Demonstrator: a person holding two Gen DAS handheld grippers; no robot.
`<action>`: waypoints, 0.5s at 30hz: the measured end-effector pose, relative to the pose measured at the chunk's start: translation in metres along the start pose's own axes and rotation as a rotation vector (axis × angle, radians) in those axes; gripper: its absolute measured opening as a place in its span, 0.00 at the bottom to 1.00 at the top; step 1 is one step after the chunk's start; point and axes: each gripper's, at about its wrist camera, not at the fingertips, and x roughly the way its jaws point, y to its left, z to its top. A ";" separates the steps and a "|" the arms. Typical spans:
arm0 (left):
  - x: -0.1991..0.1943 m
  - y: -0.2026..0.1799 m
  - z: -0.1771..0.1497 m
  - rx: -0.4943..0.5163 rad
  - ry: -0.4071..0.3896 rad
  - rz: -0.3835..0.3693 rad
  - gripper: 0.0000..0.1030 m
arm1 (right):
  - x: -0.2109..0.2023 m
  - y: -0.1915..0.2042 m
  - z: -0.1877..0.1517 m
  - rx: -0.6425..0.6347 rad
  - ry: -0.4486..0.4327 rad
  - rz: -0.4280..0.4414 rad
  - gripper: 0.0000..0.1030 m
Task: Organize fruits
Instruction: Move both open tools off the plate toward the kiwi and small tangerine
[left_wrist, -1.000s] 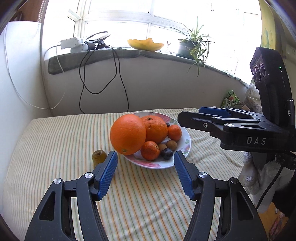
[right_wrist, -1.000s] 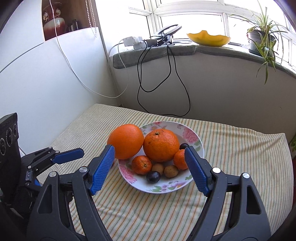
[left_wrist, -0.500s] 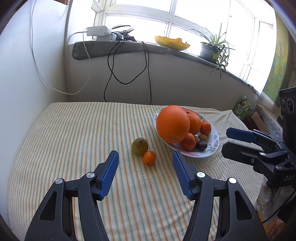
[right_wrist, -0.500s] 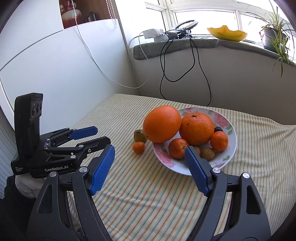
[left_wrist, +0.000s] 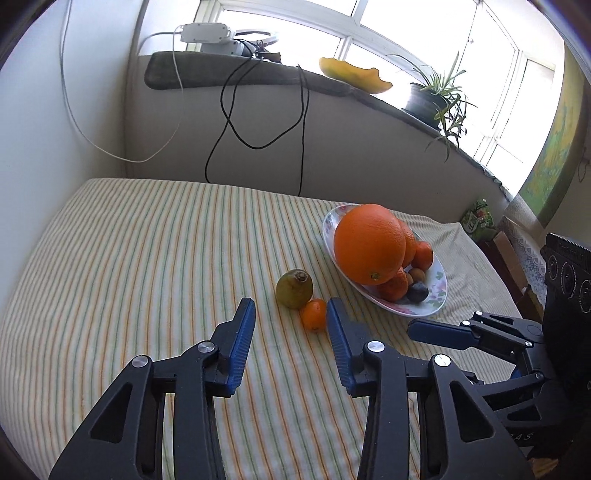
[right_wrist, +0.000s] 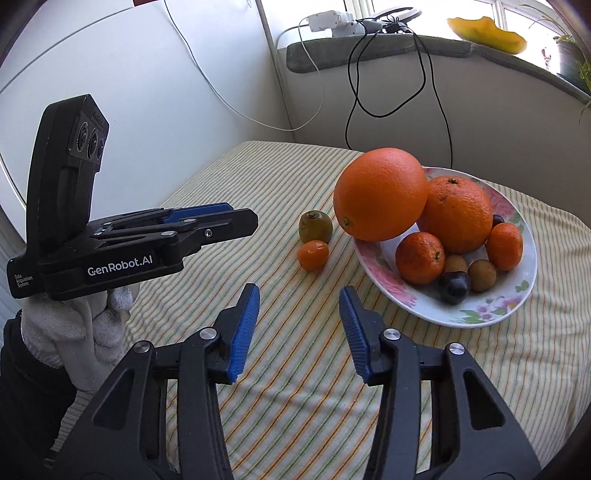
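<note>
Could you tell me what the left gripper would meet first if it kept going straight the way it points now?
Most likely the small orange fruit on the striped cloth, just ahead of the open left gripper, with the green fruit right behind it; depth is uncertain.

The big orange (left_wrist: 369, 243) hides most of the plate's (left_wrist: 439, 291) other fruit.

The black left gripper with blue ribbed finger pads (left_wrist: 290, 321) hangs with jaws apart and nothing between them, level and pointing forward. A white knitted glove (right_wrist: 79, 328) grips its handle. The matching black right gripper (right_wrist: 299, 310) is likewise spread and empty.
</note>
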 end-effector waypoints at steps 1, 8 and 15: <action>0.003 0.002 0.001 -0.003 0.006 -0.008 0.37 | 0.003 0.001 0.000 -0.003 0.004 -0.006 0.46; 0.023 0.008 0.006 -0.001 0.048 -0.038 0.34 | 0.025 0.005 0.005 -0.005 0.030 -0.032 0.40; 0.040 0.011 0.011 0.009 0.075 -0.066 0.34 | 0.041 0.006 0.008 0.000 0.050 -0.058 0.39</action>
